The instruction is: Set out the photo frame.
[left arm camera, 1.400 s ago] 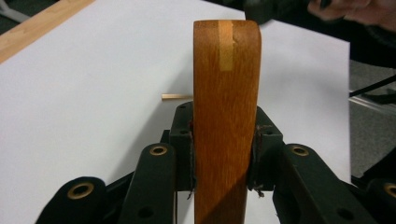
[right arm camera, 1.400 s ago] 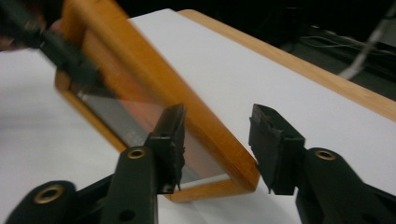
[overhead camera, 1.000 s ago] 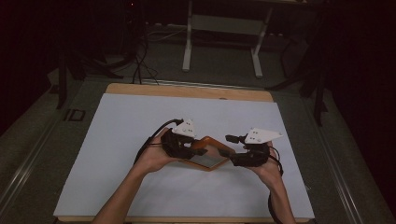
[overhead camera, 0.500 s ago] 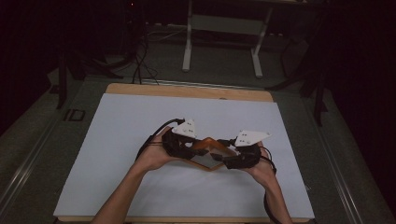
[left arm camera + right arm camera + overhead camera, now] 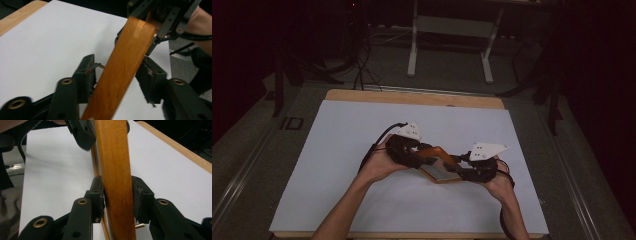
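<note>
over the white-covered surface [image 5: 337, 165], a flat orange-brown wooden frame [image 5: 439, 162] hangs between both hands. the right gripper [image 5: 117, 195] has its fingers clenched on one edge; the left gripper [image 5: 117, 75] grasps the opposite edge, fingers touching it.

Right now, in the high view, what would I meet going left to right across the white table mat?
Person's left hand → left tongs → orange wooden frame → right tongs → person's right hand.
</note>
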The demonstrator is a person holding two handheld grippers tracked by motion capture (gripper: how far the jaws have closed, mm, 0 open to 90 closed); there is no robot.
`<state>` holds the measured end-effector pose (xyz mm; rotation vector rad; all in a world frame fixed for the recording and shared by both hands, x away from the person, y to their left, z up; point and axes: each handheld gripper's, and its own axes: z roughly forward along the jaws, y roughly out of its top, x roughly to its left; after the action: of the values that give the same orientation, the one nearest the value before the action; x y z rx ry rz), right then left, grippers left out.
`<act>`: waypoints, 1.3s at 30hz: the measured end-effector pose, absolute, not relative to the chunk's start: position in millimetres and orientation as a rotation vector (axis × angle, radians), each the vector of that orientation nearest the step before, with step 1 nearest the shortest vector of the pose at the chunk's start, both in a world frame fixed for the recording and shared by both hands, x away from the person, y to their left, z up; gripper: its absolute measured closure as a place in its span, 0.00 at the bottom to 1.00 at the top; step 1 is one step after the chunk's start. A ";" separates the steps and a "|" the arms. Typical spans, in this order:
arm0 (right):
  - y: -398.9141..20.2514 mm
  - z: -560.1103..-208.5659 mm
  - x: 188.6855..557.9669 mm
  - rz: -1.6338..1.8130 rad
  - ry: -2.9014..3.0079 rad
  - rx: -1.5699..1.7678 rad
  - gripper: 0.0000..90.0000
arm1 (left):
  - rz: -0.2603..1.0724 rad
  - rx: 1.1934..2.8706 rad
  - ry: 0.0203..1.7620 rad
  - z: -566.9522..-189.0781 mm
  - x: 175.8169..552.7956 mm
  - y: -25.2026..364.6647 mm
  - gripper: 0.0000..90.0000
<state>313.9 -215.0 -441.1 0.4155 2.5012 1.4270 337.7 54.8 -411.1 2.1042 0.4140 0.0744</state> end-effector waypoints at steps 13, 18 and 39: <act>-230.8 -443.8 310.9 1.394 2.502 0.424 0.76 | 0.088 1.958 0.474 -418.4 342.4 80.1 0.40; -233.7 -444.3 309.6 1.384 2.507 0.425 0.76 | 0.103 1.950 0.493 -424.4 342.6 84.3 0.40; -250.8 -450.0 306.6 1.337 2.507 0.452 0.76 | 0.077 1.994 0.506 -463.5 340.1 60.9 0.39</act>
<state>306.6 -250.8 -450.0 0.4523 2.5066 1.3374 340.1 60.9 -463.5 1.9936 0.5060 0.0771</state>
